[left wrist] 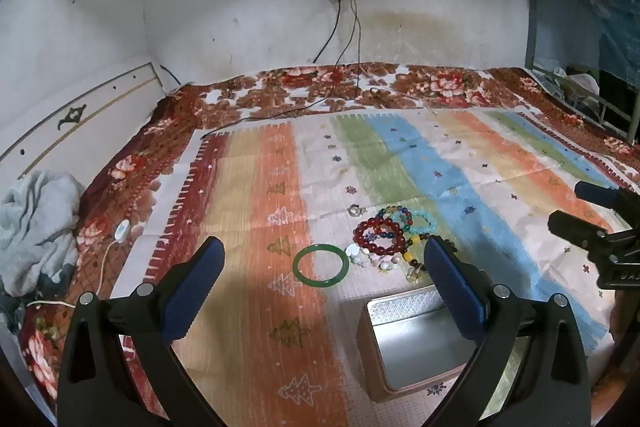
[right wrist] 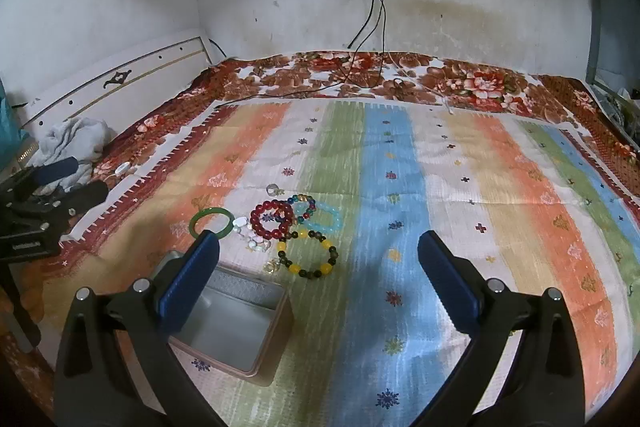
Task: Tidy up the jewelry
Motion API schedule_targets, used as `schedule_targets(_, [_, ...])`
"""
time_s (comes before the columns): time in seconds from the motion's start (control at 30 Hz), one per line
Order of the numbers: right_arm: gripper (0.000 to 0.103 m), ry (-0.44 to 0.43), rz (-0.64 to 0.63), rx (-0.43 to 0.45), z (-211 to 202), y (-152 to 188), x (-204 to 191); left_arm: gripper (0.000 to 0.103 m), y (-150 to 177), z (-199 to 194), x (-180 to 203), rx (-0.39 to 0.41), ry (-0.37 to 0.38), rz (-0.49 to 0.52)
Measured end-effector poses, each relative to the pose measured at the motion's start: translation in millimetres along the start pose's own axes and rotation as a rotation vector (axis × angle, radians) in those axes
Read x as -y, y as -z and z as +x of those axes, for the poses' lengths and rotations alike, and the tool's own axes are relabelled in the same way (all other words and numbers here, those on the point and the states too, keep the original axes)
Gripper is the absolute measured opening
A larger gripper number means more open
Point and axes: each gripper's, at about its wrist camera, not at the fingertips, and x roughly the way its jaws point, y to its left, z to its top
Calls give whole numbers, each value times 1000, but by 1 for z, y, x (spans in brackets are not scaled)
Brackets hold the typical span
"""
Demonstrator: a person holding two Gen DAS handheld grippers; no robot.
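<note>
A pile of jewelry lies on a striped cloth (left wrist: 280, 187): a green bangle (left wrist: 321, 265), a red bead bracelet (left wrist: 378, 235), a light blue bead bracelet (right wrist: 325, 217), a yellow and dark bead bracelet (right wrist: 308, 255), a multicoloured bead bracelet (right wrist: 304, 205), small white beads (left wrist: 372, 259) and a small ring (left wrist: 354, 211). An open, empty metal box (left wrist: 412, 339) sits just in front of the pile; it also shows in the right wrist view (right wrist: 228, 323). My left gripper (left wrist: 322, 259) is open above the bangle. My right gripper (right wrist: 318, 255) is open, above the box and the pile.
The cloth lies on a floral bed cover (left wrist: 280, 87). Black cables (left wrist: 344, 39) hang from a wall socket onto the bed's far side. A grey garment (left wrist: 36, 227) and a white corded switch (left wrist: 122, 229) lie at the left. A metal rack (left wrist: 580, 27) stands at the right.
</note>
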Motion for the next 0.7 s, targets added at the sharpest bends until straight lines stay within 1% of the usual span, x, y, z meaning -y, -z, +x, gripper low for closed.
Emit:
schedule_targets(0.13, [98, -3, -7, 3, -1, 1, -2, 98, 2, 1, -1, -7, -1, 0])
schedule_targets(0.43, [98, 4, -8, 3, -1, 0, -4, 98, -2, 1, 3, -8, -21, 43])
schedule_targets(0.7, [98, -25, 3, -4, 1, 0, -2, 98, -2, 1, 1, -1, -23, 30])
